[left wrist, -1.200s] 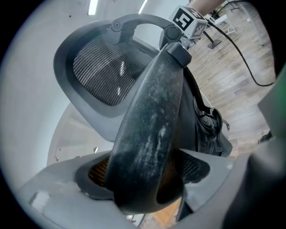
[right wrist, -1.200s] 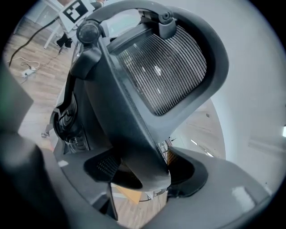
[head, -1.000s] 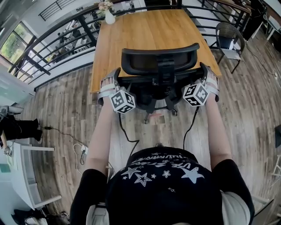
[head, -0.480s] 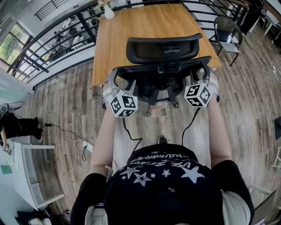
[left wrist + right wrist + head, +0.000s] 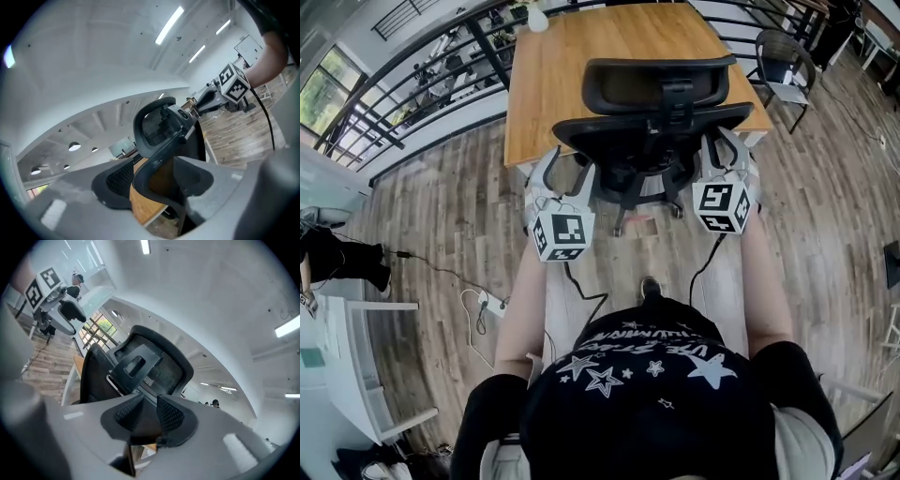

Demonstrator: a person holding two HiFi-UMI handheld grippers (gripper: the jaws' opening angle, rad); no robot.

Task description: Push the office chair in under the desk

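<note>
The black office chair (image 5: 652, 131) stands at the near edge of the wooden desk (image 5: 572, 84), its mesh back and headrest towards me. My left gripper (image 5: 565, 161) straddles the left rim of the backrest. In the left gripper view the chair (image 5: 157, 126) has its rim between the closing jaws of that gripper (image 5: 157, 180), with a gap still showing on one side. My right gripper (image 5: 722, 145) sits at the backrest's right end. In the right gripper view the chair (image 5: 150, 359) rises ahead, and that gripper's (image 5: 149, 414) jaws are closing tight on its dark edge.
A black railing (image 5: 422, 94) runs behind and left of the desk. A second dark chair (image 5: 787, 70) stands at the right. Cables and a power strip (image 5: 478, 309) lie on the wood floor at my left. A white vase (image 5: 536, 17) is on the desk's far corner.
The chair has rolled forward, further under the desk. Both grippers followed it, and both pairs of jaws have narrowed, the right more than the left.
</note>
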